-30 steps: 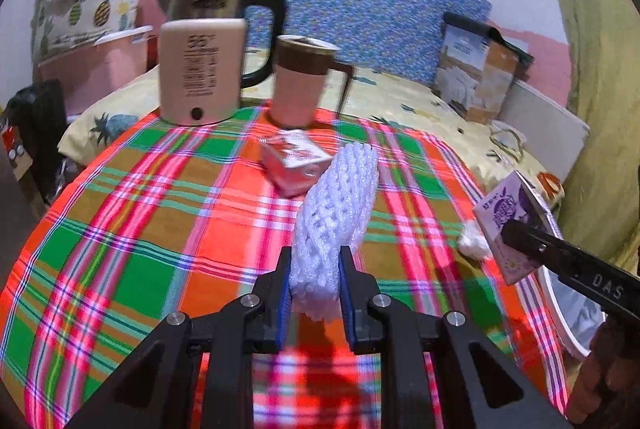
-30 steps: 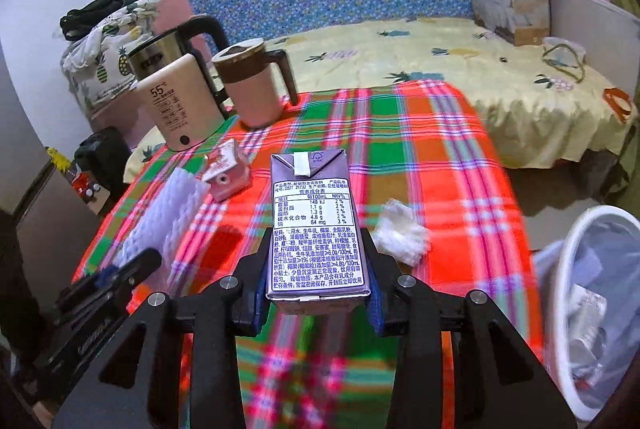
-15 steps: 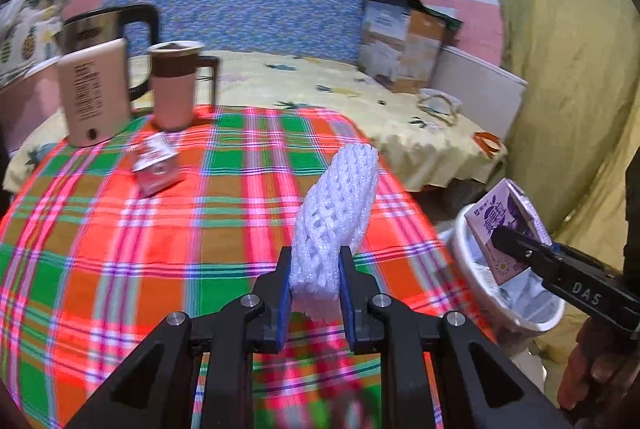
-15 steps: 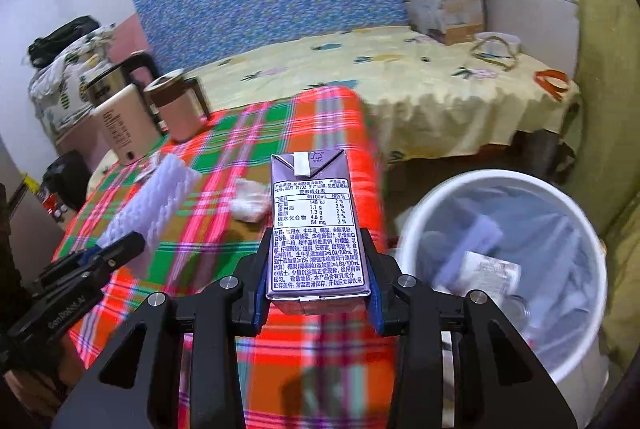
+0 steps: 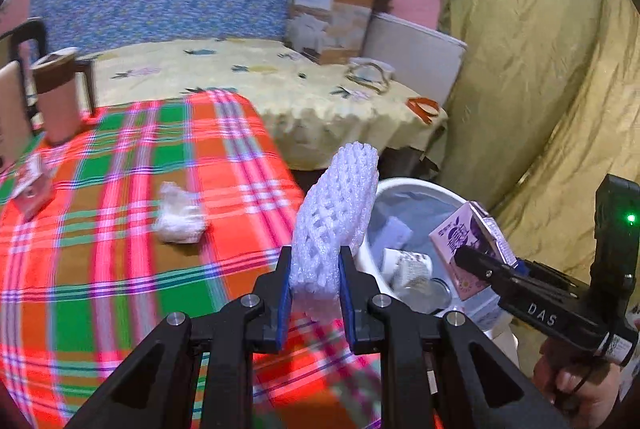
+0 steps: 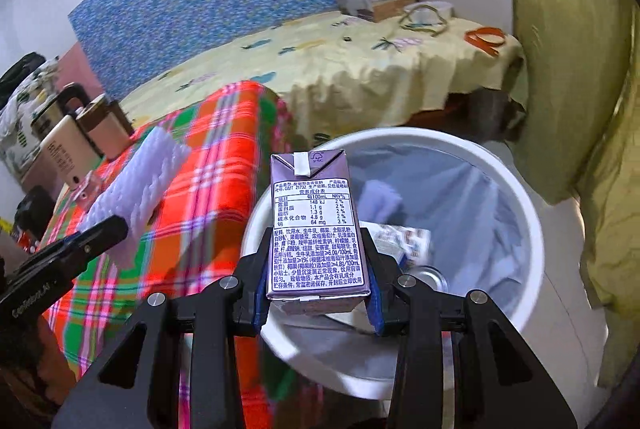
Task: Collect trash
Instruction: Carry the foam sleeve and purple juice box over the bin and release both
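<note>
Left gripper (image 5: 314, 287) clamps white foam net (image 5: 334, 217), held upright at edge of plaid table (image 5: 120, 269), beside bin (image 6: 520, 213). Right gripper (image 6: 318, 283) clamps purple carton (image 6: 316, 225), held over rim of white bin lined with grey bag, trash inside. Crumpled tissue (image 5: 178, 215) lies on table. Small red-white box (image 5: 34, 185) and mug (image 5: 60, 97) sit further left.
</note>
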`<state>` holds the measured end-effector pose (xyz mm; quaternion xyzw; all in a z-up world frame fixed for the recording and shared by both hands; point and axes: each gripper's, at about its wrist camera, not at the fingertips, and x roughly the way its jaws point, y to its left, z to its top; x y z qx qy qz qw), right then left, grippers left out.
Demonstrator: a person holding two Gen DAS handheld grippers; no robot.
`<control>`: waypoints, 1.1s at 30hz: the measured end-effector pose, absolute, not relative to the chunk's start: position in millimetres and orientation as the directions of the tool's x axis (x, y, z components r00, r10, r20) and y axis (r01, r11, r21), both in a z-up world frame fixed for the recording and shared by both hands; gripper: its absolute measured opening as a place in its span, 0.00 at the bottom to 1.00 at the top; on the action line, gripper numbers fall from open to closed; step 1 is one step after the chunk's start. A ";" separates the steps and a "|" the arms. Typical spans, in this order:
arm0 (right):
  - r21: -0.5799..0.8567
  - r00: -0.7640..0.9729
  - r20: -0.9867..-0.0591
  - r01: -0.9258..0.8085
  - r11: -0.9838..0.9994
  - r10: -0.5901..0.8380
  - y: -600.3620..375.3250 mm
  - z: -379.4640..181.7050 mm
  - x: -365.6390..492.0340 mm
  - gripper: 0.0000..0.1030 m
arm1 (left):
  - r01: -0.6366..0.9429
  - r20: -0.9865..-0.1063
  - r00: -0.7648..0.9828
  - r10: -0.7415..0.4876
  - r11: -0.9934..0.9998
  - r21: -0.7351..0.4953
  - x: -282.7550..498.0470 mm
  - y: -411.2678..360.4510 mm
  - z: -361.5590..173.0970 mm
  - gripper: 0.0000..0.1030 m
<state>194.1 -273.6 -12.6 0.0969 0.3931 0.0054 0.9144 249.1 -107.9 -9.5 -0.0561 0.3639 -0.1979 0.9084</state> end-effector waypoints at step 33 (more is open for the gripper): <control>0.242 0.696 -0.713 0.130 0.962 0.085 -323.8 -16.5 176.0 0.40 | 0.442 -0.672 0.548 -0.498 0.855 -0.273 254.9 -175.8 -25.4 0.41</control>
